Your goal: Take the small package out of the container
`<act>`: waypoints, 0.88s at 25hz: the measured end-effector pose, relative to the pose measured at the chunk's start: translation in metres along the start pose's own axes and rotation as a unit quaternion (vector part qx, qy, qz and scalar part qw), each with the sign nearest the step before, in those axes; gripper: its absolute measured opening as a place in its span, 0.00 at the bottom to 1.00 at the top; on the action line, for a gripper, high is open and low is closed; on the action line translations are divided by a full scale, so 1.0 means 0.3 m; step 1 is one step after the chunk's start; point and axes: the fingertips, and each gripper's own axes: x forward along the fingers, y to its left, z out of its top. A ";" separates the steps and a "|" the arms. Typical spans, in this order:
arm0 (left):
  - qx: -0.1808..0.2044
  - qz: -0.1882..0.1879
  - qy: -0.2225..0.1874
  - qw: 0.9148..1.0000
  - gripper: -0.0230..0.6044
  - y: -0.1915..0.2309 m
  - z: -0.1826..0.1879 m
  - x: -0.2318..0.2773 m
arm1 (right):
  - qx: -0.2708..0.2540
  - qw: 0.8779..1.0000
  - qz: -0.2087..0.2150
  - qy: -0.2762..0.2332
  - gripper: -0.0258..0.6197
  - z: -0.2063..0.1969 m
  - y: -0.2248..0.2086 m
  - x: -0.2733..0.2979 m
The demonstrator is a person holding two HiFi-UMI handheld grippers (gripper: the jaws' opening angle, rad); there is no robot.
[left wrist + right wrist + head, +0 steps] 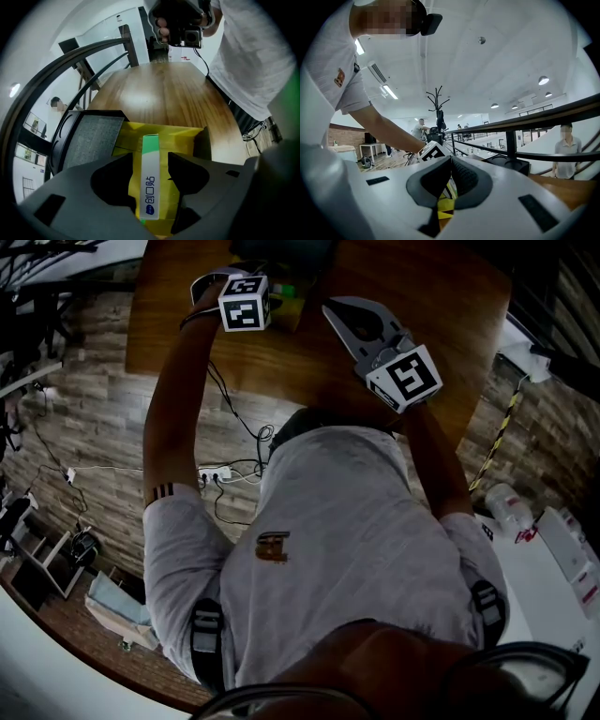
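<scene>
my left gripper (150, 157) hangs over the yellow container (183, 136), its fingers spread wide. the small package (150, 183) stands on its narrow edge right between them, inside the container. it is a slim white box with a green far end and blue print on the near end. a sliver of yellow shows on each side of it, so my pads are not pressing on it.

the container sits on the wooden table (159, 89). a black box (91, 138) with a grey textured top lies just beside it, on the left in the left gripper view.

my right gripper (451, 164) is held up off the table, well apart from the container. its dark ribbed pads meet at the tips with nothing caught between them. through the small gap below the tips i can see a bit of yellow further off, on the table.
</scene>
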 end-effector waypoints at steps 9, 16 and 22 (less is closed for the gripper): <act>-0.013 -0.004 -0.002 1.000 0.32 0.006 -0.009 0.042 | 0.004 1.000 -0.002 0.005 0.09 -0.026 -0.034 -0.009; -0.015 0.005 -0.008 1.000 0.22 0.011 -0.002 0.042 | 0.006 1.000 -0.004 0.006 0.09 -0.036 -0.042 -0.018; -0.022 0.008 -0.010 1.000 0.21 0.009 0.001 0.040 | 0.005 1.000 -0.004 0.008 0.09 -0.036 -0.042 -0.024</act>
